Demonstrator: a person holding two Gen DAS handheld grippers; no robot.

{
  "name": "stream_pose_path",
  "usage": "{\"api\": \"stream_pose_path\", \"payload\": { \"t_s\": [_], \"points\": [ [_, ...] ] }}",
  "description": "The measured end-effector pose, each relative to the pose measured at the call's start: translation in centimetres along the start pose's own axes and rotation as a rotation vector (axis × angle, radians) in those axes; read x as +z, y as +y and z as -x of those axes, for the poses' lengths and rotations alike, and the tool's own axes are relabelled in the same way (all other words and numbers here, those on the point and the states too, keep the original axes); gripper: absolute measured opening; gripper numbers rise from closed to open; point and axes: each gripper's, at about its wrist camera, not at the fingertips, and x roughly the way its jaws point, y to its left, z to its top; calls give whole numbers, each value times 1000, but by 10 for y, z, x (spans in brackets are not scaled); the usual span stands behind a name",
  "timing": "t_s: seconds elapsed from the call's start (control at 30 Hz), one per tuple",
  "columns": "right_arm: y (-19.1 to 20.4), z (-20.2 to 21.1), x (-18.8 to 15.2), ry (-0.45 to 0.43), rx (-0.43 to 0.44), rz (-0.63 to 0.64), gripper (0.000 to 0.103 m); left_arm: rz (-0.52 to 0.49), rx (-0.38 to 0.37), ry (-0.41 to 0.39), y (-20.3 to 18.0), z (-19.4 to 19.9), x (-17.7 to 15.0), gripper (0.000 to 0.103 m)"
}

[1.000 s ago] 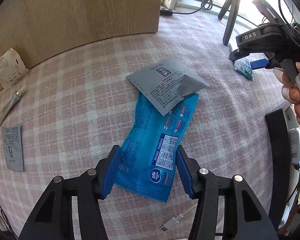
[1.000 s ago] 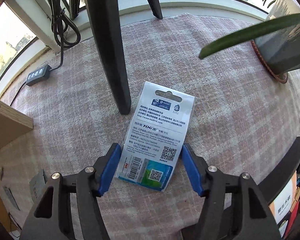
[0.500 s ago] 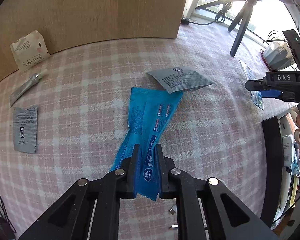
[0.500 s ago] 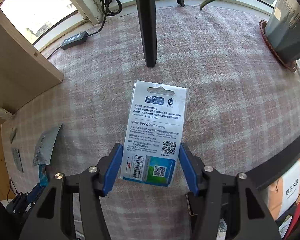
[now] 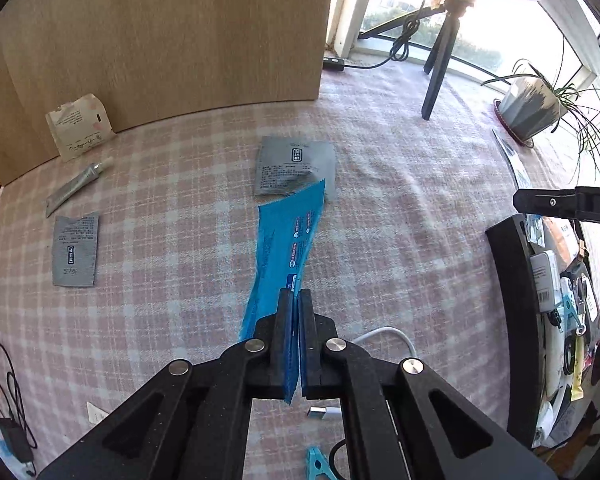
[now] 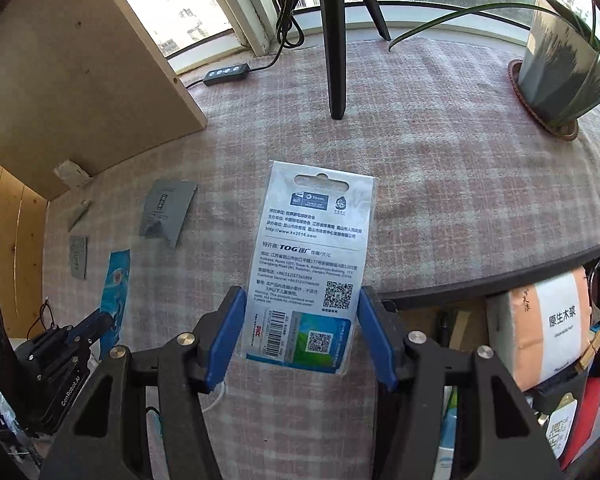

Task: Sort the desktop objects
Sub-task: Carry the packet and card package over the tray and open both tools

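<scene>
In the left wrist view my left gripper [image 5: 298,294] is shut on the near end of a blue foil packet [image 5: 288,240], which hangs tilted above the checked cloth. Its far tip reaches toward a grey sachet [image 5: 296,168] lying flat. In the right wrist view my right gripper [image 6: 300,308] is shut on a white printed card package [image 6: 312,248], gripping its two long edges, and the package is off the table. That view also shows the left gripper [image 6: 96,324] with the blue packet [image 6: 116,288] at lower left.
A second grey sachet [image 5: 76,250], a small tube [image 5: 78,186] and a white pouch [image 5: 80,132] lie at the left by the wooden board [image 5: 160,40]. A tripod leg [image 6: 336,60] and a potted plant [image 6: 560,68] stand at the back. A black organiser [image 5: 516,300] full of items sits at the right.
The left jaws closed on the blue packet and lifted it out from under the grey sachet. The right gripper rose and drew back with the card package in it.
</scene>
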Motion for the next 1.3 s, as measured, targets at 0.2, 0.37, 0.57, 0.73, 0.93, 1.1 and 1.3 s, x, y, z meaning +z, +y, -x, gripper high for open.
{"api": "stream_pose_path", "payload": {
  "t_s": [0.2,0.37,0.57,0.73,0.93,1.1,1.3],
  "points": [
    [-30,31,-28,-48,-13,7,56,-82,-38,-36,-49,14,5,2],
    [-73,60,-60,-73,-62,-27,56,-164,-88,-46,-101,17,6,2],
    [-133,96,-93,-114,-128,-116,56,-256,-171,-47,-167,24,1,2],
    [-178,112,-116,-130,-168,-204,56,-342,-241,-41,-225,31,-8,2],
    [-222,124,-134,-135,-233,-272,56,-442,-296,-28,-287,37,-21,2],
    [-250,128,-140,-131,-268,-315,56,-495,-319,-19,-324,41,-31,2],
    [-259,126,-137,-129,-257,-331,58,-508,-325,-5,-348,36,-33,11]
  ]
}}
